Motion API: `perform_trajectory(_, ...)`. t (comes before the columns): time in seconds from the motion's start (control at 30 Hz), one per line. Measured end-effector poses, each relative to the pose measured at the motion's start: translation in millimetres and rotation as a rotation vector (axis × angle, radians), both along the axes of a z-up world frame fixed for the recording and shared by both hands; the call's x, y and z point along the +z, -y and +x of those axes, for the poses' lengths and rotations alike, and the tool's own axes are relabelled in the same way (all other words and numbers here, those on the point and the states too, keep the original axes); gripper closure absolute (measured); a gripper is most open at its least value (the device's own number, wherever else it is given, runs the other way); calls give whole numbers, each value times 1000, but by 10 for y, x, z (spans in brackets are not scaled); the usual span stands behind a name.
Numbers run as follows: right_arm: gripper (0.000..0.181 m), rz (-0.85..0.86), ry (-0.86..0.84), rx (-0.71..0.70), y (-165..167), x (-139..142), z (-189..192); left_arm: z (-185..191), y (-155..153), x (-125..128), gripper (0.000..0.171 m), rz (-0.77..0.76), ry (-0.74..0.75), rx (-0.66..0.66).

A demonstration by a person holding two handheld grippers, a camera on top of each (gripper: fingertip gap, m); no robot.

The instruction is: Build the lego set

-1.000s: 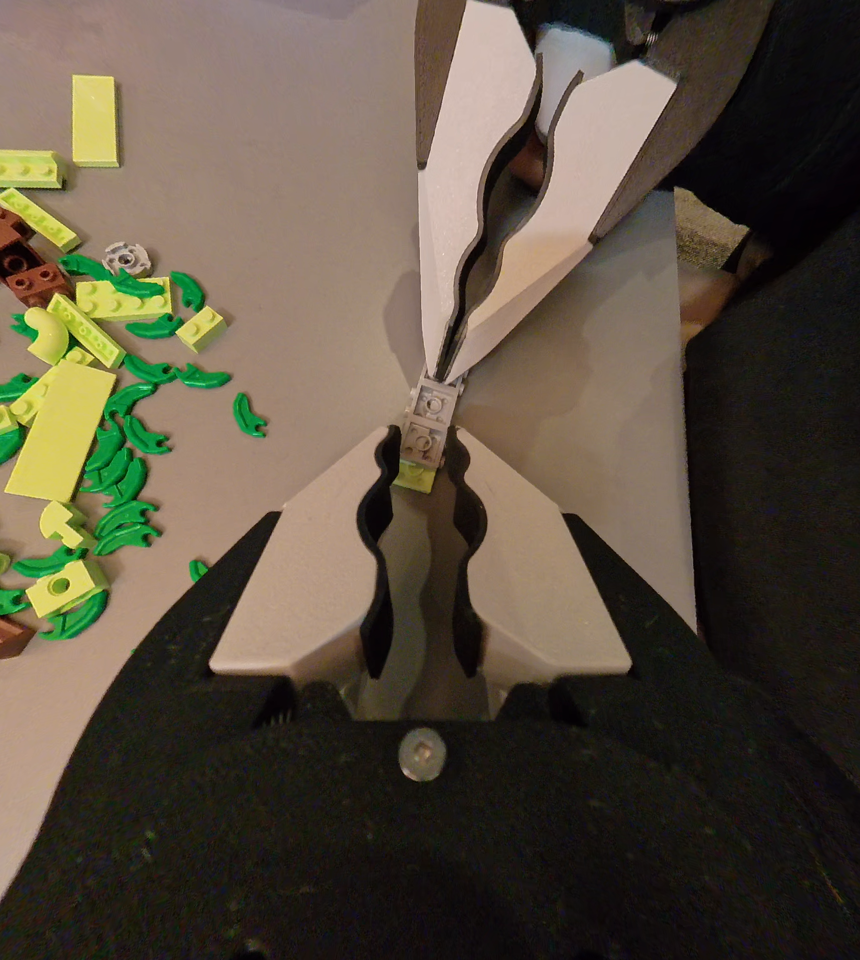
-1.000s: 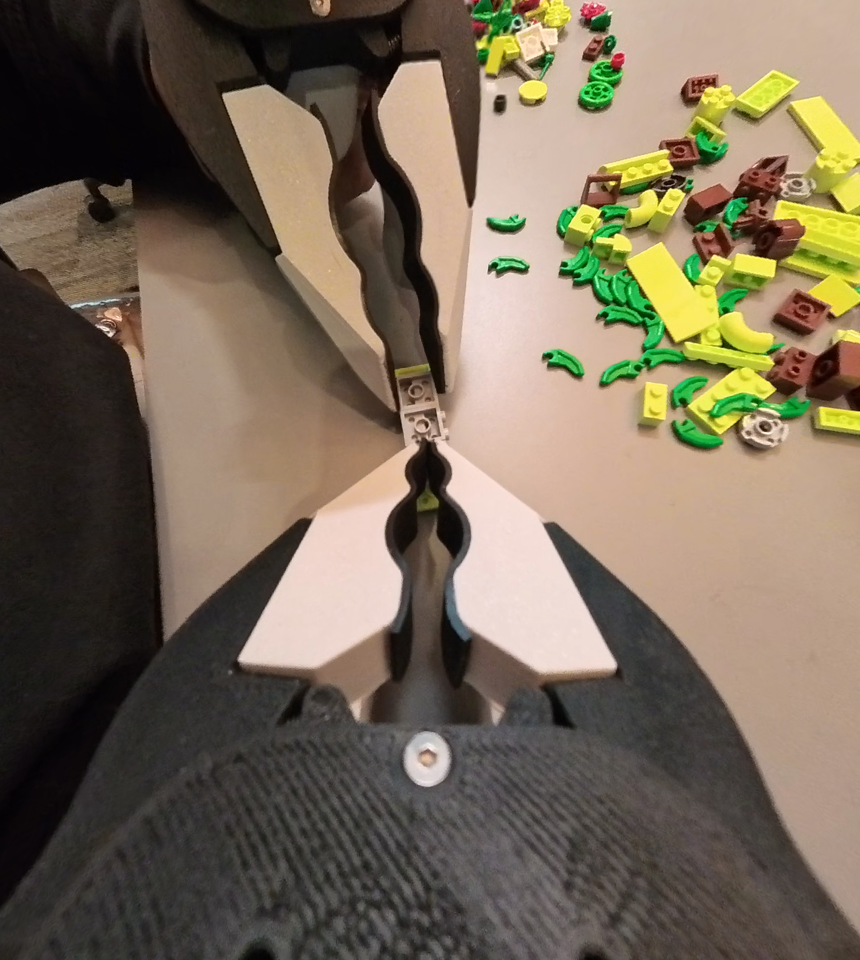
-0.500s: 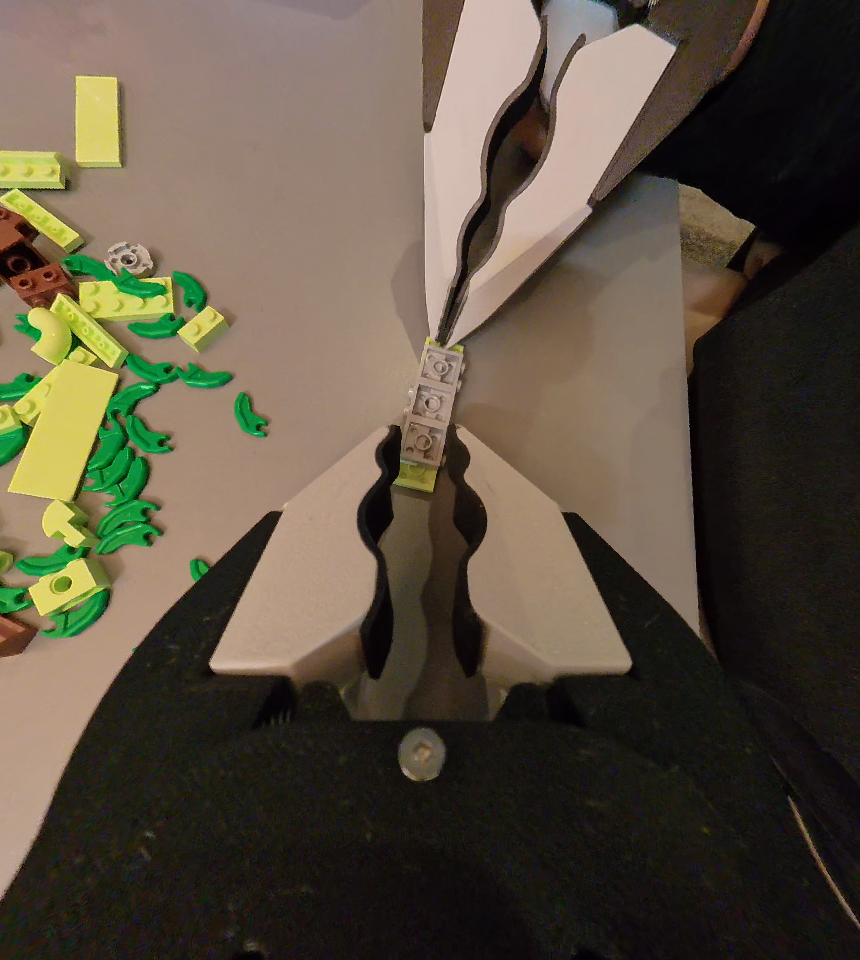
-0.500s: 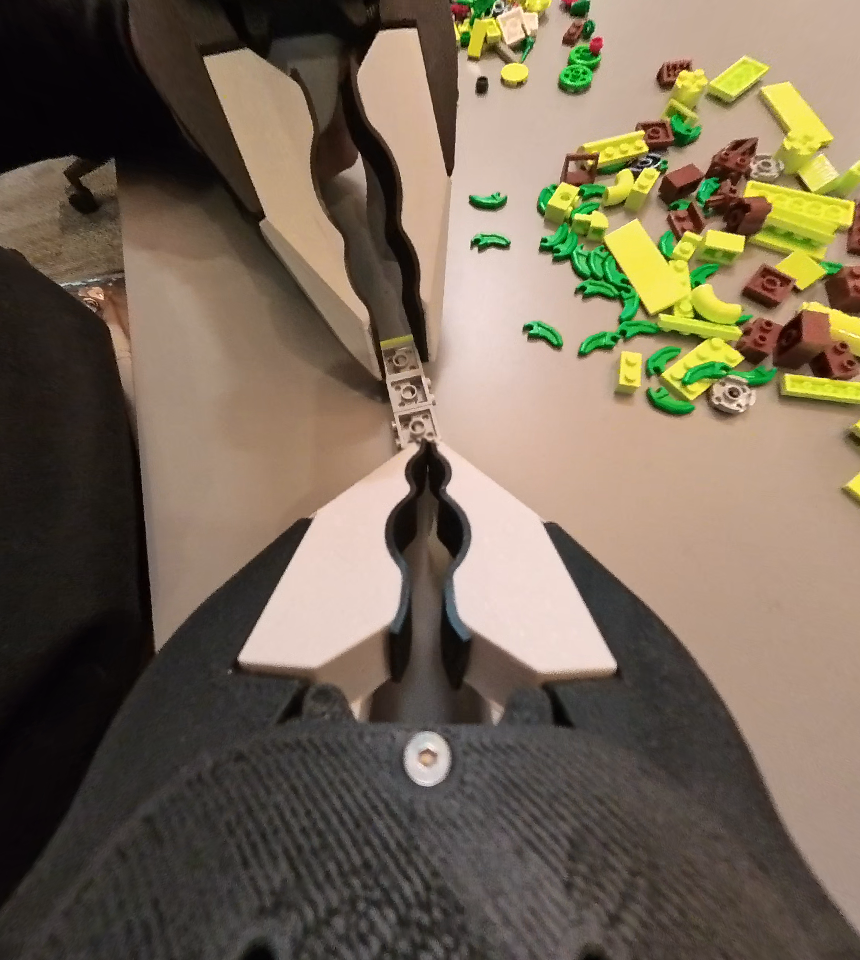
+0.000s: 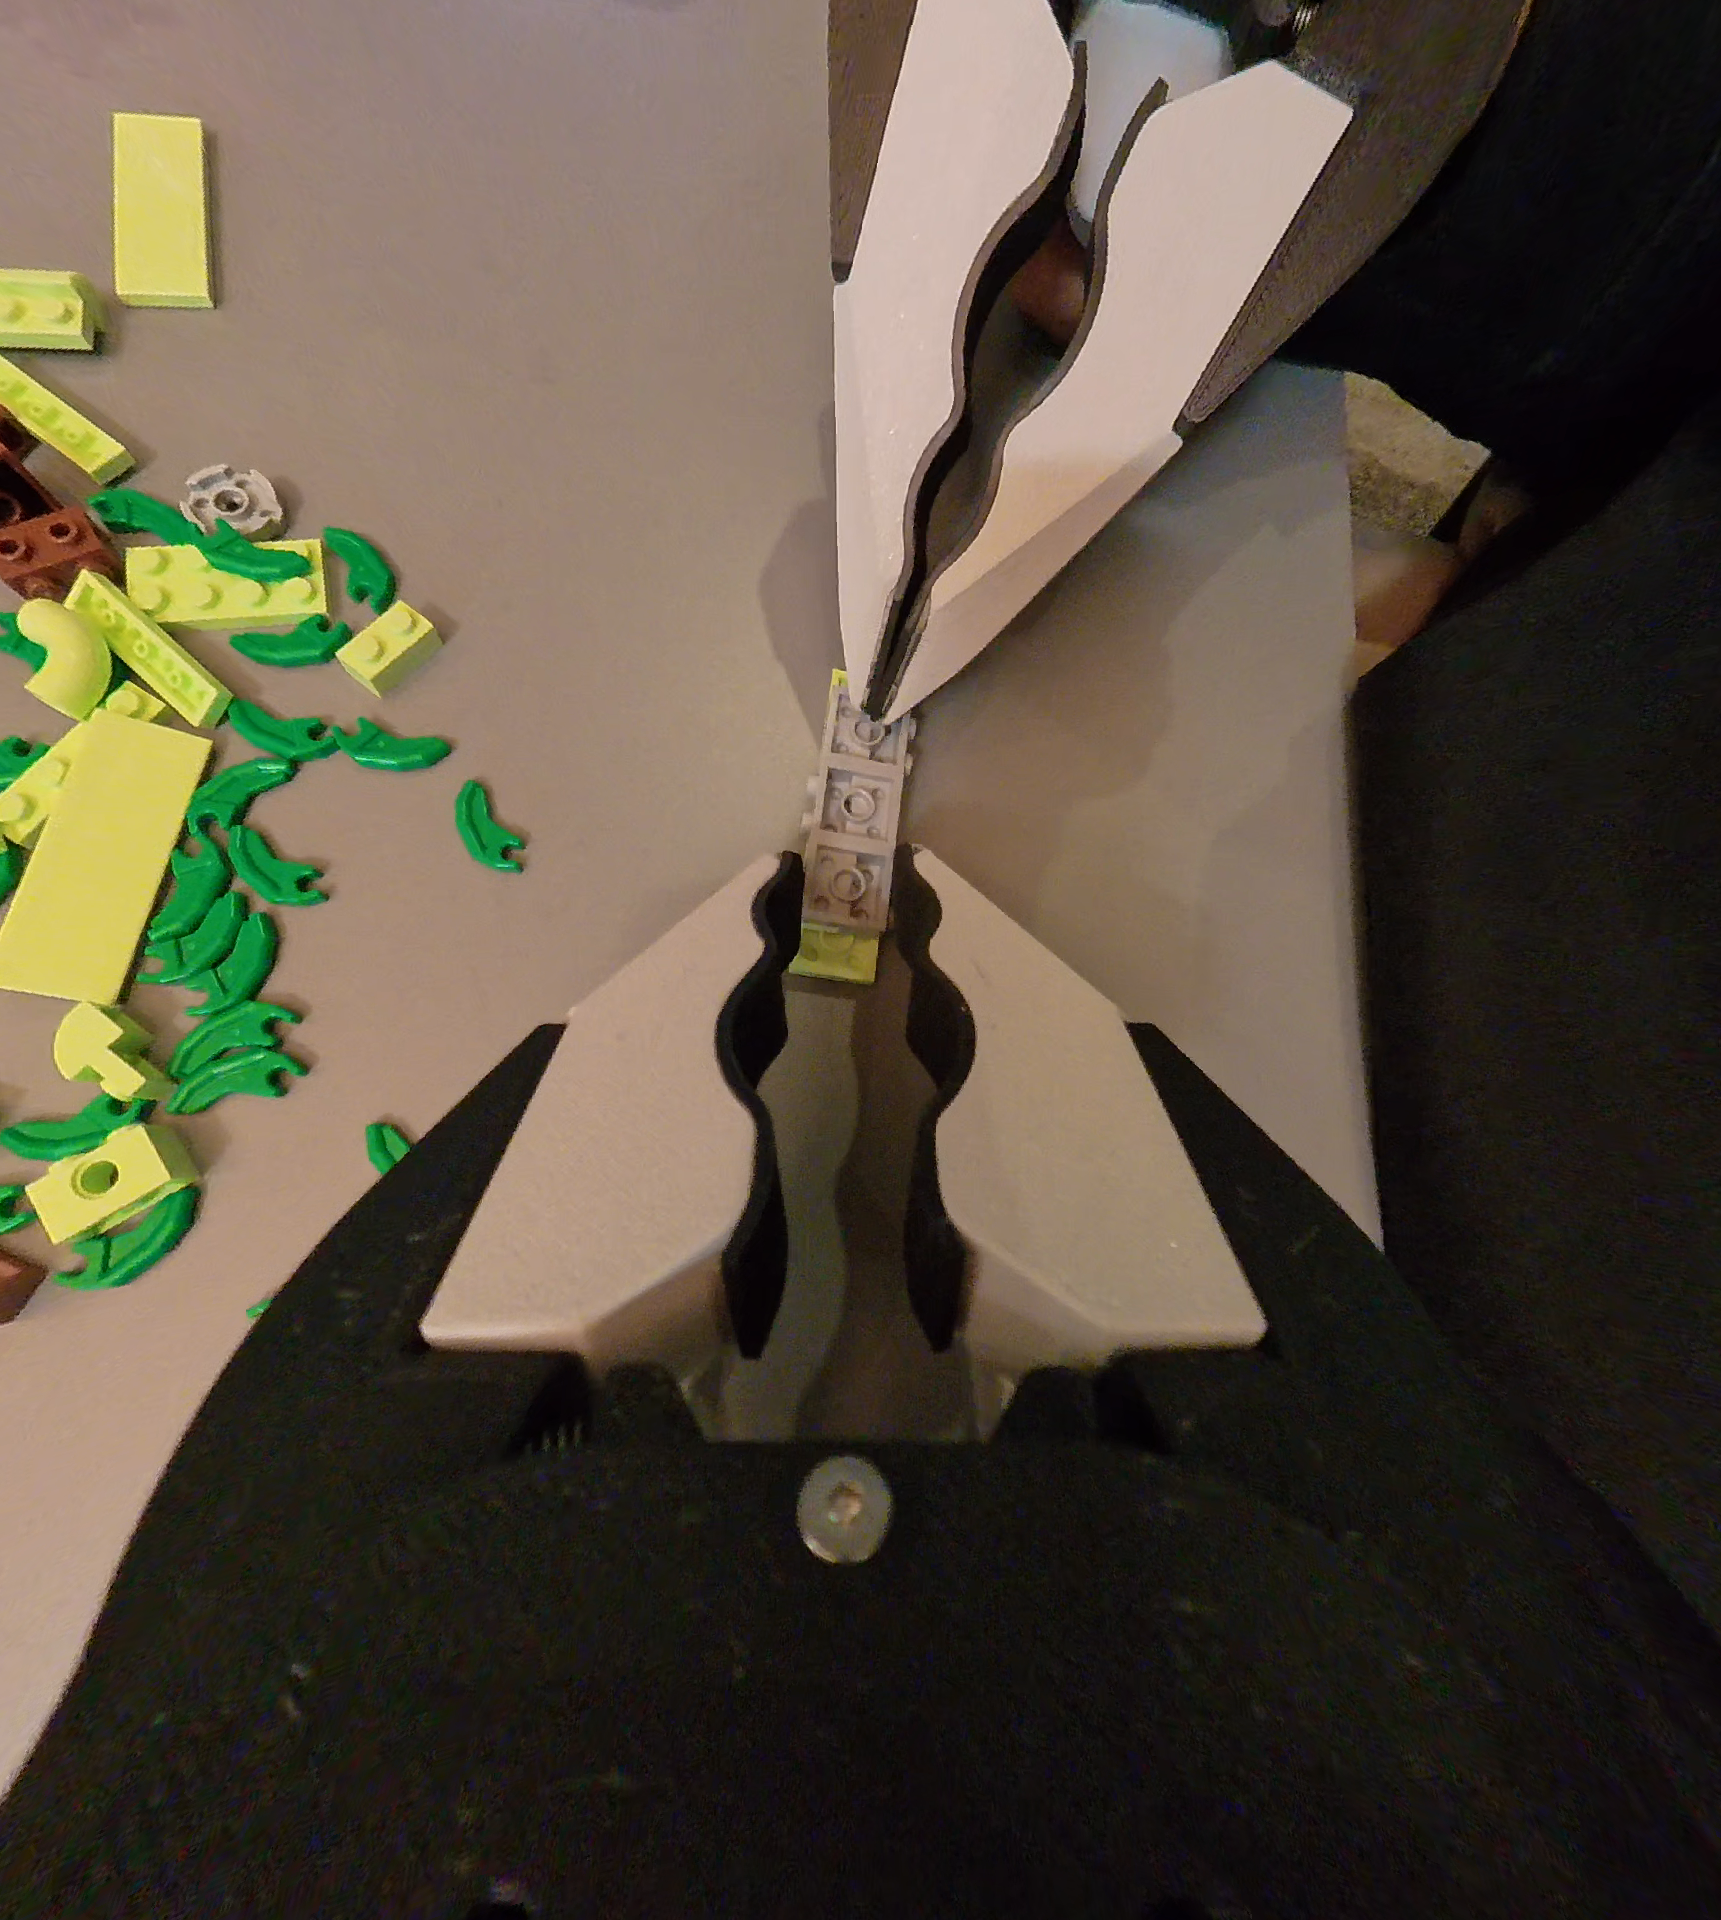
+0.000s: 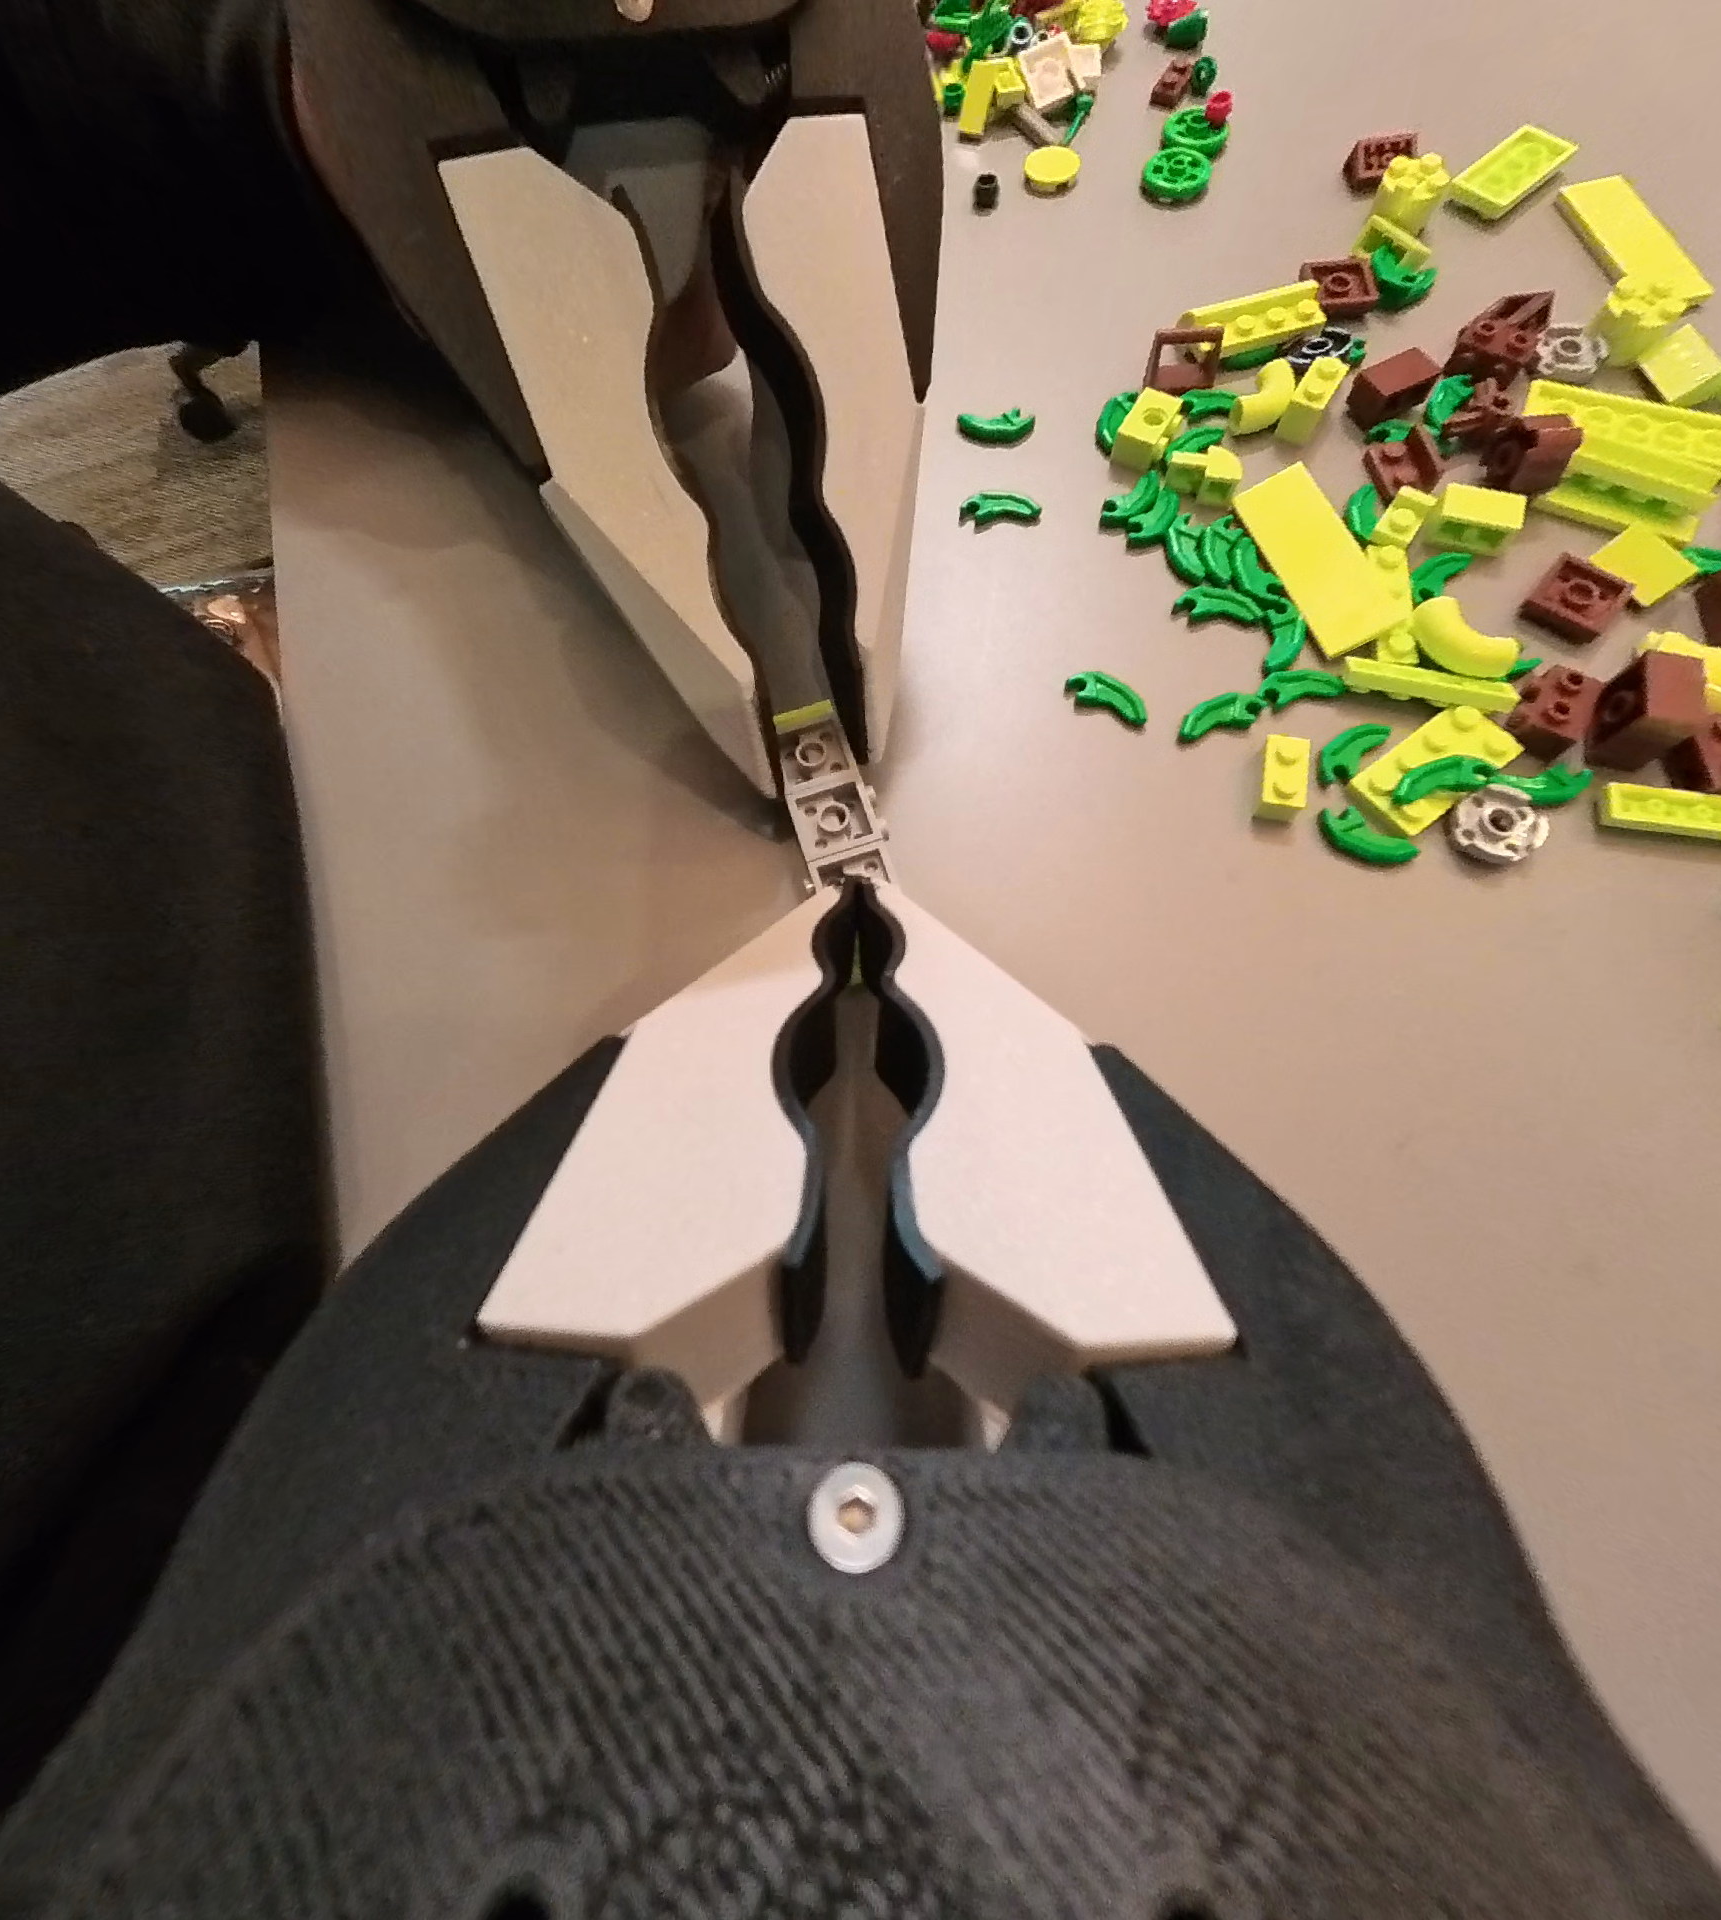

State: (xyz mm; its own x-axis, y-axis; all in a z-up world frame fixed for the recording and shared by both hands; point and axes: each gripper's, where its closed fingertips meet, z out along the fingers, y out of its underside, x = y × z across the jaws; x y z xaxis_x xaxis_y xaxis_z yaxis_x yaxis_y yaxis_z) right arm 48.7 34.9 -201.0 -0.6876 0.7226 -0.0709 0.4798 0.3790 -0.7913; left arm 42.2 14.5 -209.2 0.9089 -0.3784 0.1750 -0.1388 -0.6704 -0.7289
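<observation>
1. My left gripper (image 5: 840, 904) has its jaws narrowed onto one end of a short grey lego strip (image 5: 854, 821), three studded grey plates in a row on a lime-green piece.
2. My right gripper (image 6: 854, 902) pinches the other end of that strip (image 6: 832, 816), jaws almost closed, tip to tip with the left one.
3. The strip is held between the two grippers, lifted over the grey bench (image 5: 544, 343), close to the bench edge where my dark clothing shows.
4. Loose lego pieces (image 6: 1438, 582) lie scattered further in on the bench: lime-green plates and bricks, brown bricks, many small curved green leaf pieces.
5. A round grey stud plate (image 6: 1497, 823) sits at the near side of that pile, well apart from the strip.
</observation>
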Motion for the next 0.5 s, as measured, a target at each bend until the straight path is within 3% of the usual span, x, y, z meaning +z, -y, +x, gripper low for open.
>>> perform_trajectory(0.4,181,105,20,-27,-2,-13,-7,20,-27,-34,153,-16,-17,-2)
perform_trajectory(0.5,181,11,10,-54,-5,3,-11,19,-27,-34,153,-10,-31,-1)
